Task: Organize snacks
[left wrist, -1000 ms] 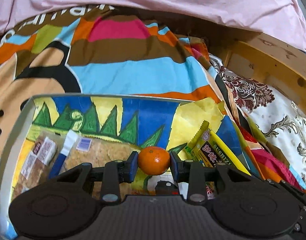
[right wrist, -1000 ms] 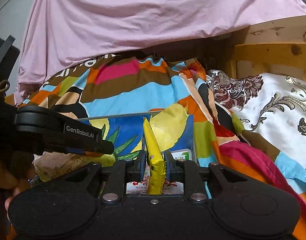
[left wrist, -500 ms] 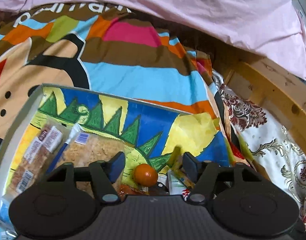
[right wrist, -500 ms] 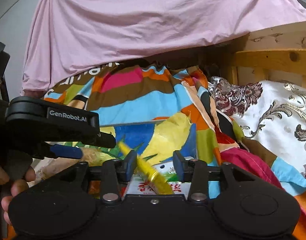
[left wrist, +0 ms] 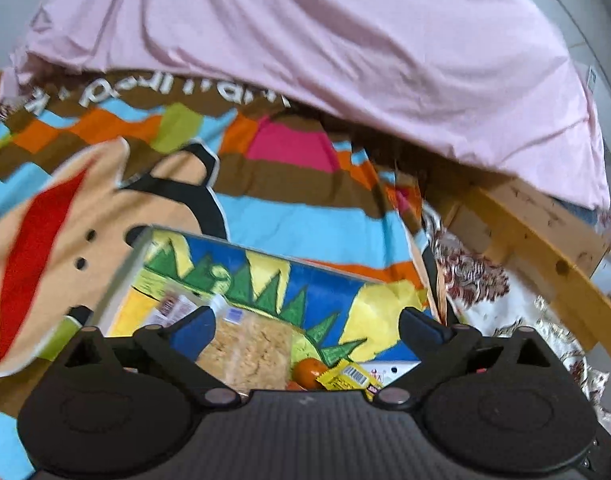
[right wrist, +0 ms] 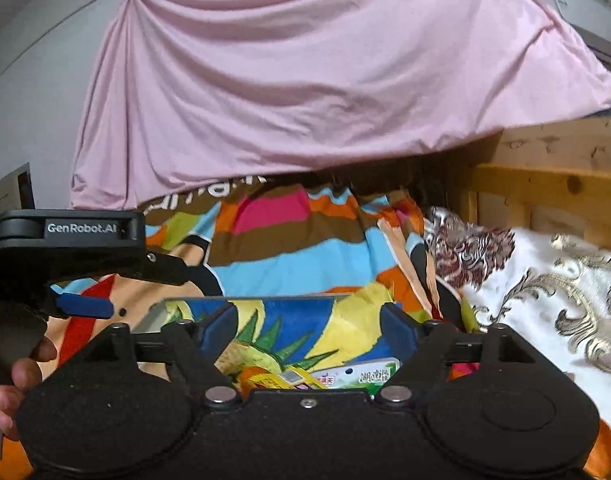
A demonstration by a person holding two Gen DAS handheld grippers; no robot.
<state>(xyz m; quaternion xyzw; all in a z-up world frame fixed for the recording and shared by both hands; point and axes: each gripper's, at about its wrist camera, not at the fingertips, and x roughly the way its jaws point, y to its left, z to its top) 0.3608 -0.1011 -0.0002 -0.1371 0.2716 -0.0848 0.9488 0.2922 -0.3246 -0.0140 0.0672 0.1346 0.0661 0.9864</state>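
Nearest in the left wrist view, the left gripper (left wrist: pixel 305 326) fills the bottom of the frame, its blue-padded fingers (left wrist: pixel 193 330) spread wide with nothing between them; the jaws have just been opening. Just past them, low at centre, a small round orange (left wrist: pixel 307 367) lies loose in the box (left wrist: pixel 129 268), touching a yellow snack packet (left wrist: pixel 345 376) with a barcode on its wrapper. To the left of the orange sits a pale, crumbly-looking bar in clear wrap (left wrist: pixel 245 350), and more wrapped bars with white labels (left wrist: pixel 171 306) lie beyond it towards the box's left wall.

In the right wrist view the right gripper (right wrist: pixel 309 330) likewise stands parted and empty, its jaws having just been opening. Below its gap, at the bottom centre, lie the yellow packet and a white and green carton with printed characters (right wrist: pixel 365 376), both resting inside the box. The left gripper shows here at the left edge, held by a hand (right wrist: pixel 13 376).

The box is lined with a bright cartoon print: blue ground, green spiky shapes, yellow patches. It rests on a striped blanket (left wrist: pixel 305 224) of brown, sky blue, pink and orange. To the right lies a white floral cloth (right wrist: pixel 545 312), then a wooden bed frame (right wrist: pixel 545 184). Farthest off, a pink sheet (right wrist: pixel 305 80) hangs across the top of both views.
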